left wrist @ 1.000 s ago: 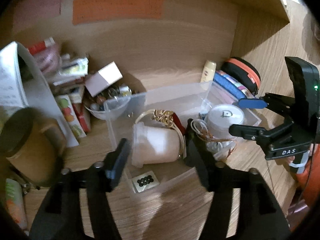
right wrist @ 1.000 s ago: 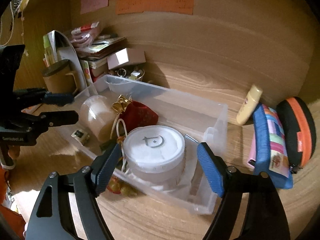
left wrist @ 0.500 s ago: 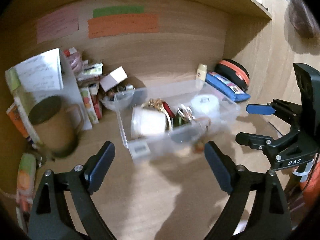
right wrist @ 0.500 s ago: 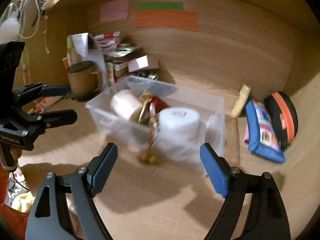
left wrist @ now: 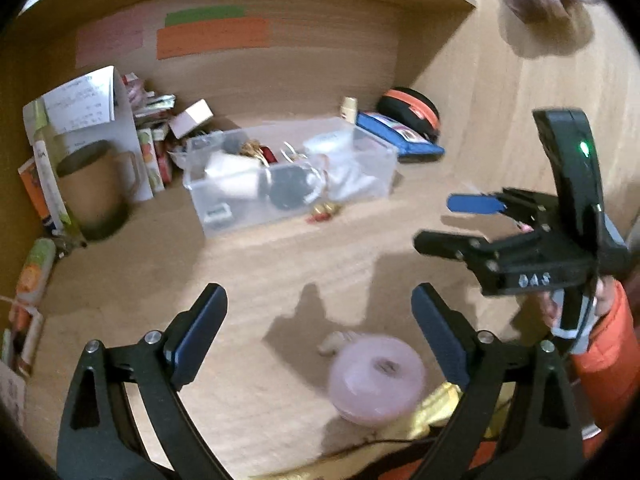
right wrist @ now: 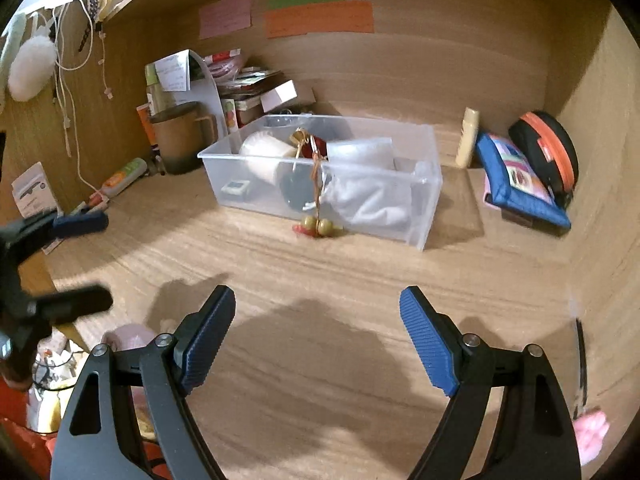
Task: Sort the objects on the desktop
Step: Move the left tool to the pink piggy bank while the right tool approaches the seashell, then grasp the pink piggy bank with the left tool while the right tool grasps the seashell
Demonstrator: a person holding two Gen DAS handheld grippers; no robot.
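Observation:
A clear plastic bin [left wrist: 382,162] [right wrist: 428,184] stands at the back of the wooden desk. It holds a pale cup [right wrist: 262,154], a white round container [right wrist: 360,156] and a red pouch [right wrist: 316,148]. The pouch's gold cord hangs over the front wall, and its beads [right wrist: 320,228] lie on the desk. My left gripper [left wrist: 318,296] is well back from the bin; its jaws are opening with nothing between them. A pink round container [left wrist: 376,376] lies just below its right finger. My right gripper [right wrist: 317,296] is open and empty over bare desk.
A brown mug [right wrist: 176,136] and a heap of papers and small boxes [right wrist: 248,84] fill the back left. A cream tube [right wrist: 468,136], a blue pouch [right wrist: 520,180] and a black-and-orange case [right wrist: 548,148] lie at the back right. Side walls close the desk in.
Both grippers have pulled back from the bin toward the desk's front. The left jaws, which flanked the pale cup, have spread wide. The pink round container has come into view.

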